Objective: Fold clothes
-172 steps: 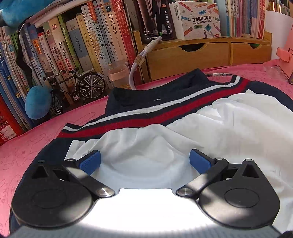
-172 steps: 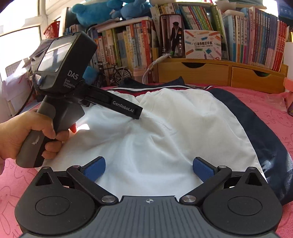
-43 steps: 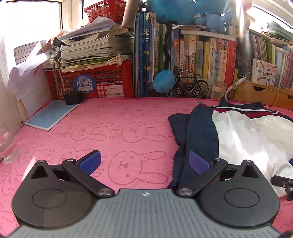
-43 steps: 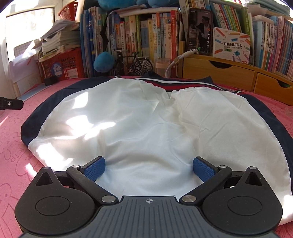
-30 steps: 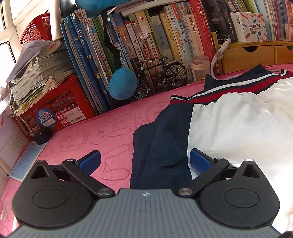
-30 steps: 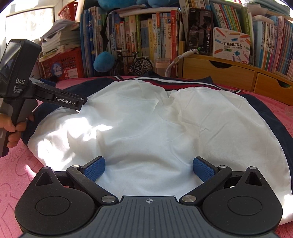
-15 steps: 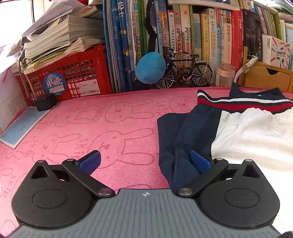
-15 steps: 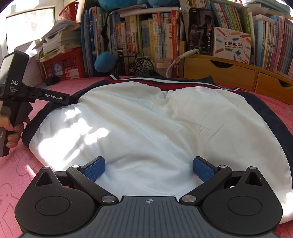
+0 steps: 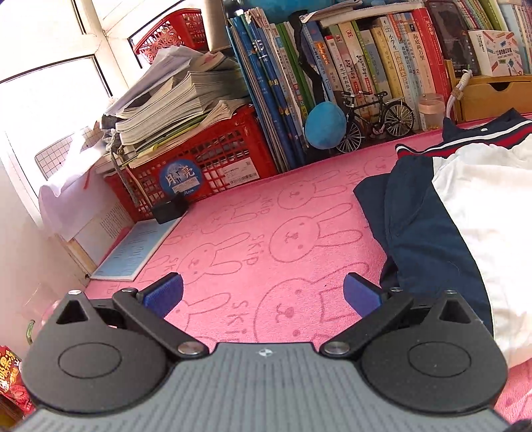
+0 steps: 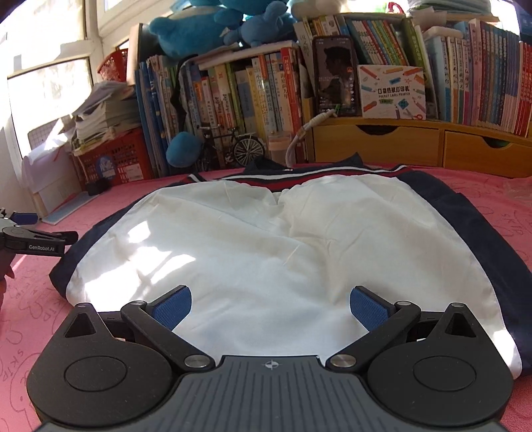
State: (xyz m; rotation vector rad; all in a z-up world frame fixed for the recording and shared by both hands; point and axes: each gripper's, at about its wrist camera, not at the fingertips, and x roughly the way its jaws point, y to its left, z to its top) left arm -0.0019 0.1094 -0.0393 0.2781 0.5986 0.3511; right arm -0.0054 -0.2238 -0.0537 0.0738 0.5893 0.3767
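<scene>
Currently white-and-navy garment with red-striped hem (image 10: 282,252) lies spread flat on pink bunny-print cloth (image 9: 266,239), unfolded. Left gripper (image 9: 262,294) wide open, empty, just beside navy left edge, probably lining up a grab. Right gripper (image 10: 271,305) wide open, hovering over white panel.

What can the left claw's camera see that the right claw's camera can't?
Only the left wrist view shows the bunny pictures on the pink cloth clearly, with the open left claw above them. Only the right wrist view shows the blue plush toys, the phone and the open right claw over the white panel. Both show the jacket, toy bicycle and red basket.
</scene>
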